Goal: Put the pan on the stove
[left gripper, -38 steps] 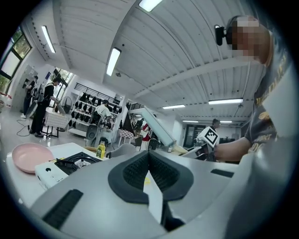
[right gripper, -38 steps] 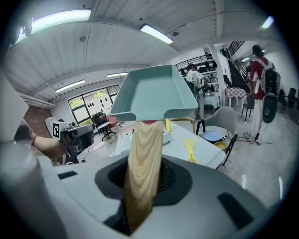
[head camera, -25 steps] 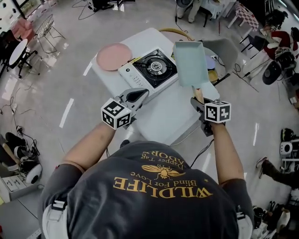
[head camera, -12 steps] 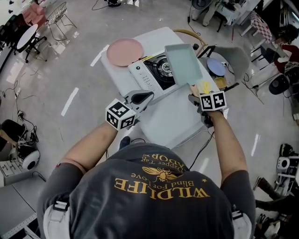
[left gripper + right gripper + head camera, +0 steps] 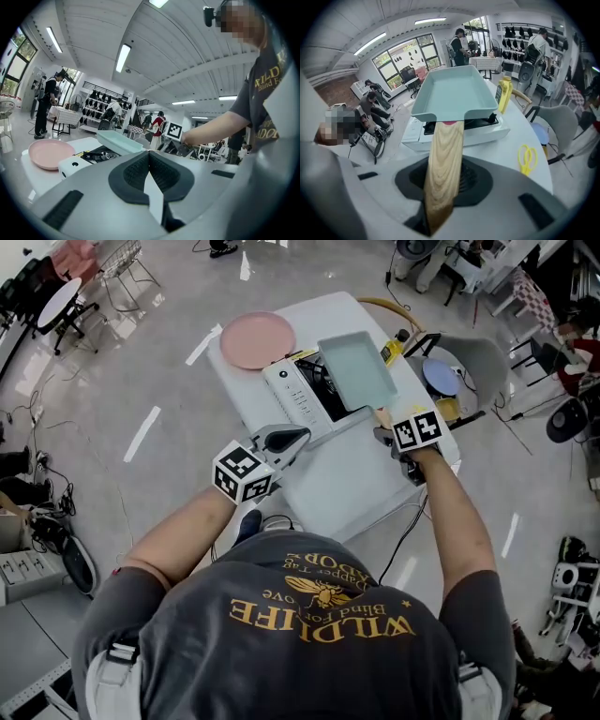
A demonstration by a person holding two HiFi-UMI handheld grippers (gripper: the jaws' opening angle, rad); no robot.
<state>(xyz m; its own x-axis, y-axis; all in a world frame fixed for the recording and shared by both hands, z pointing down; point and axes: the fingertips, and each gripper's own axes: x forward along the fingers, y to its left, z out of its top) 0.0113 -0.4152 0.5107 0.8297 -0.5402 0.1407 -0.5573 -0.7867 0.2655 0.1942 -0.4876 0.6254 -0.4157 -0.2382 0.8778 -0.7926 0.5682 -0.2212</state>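
Half the job's done: our right gripper [image 5: 440,187] pinches the pan [image 5: 357,369] by its handle [image 5: 443,150] over the stove [image 5: 296,396], left gripper [image 5: 149,171] pressed together empty, next we lower it flat.

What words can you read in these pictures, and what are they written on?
"WILDLIFE": on the back of the person's T-shirt, upside down in the head view.
"Blind For" then "ove": a smaller line on the same T-shirt, with one letter lost in a crease.
Curved lines on the same T-shirt: too small and creased to read.
Stove control panel: marks too small to read.
Marker cube: black-and-white squares, no letters.
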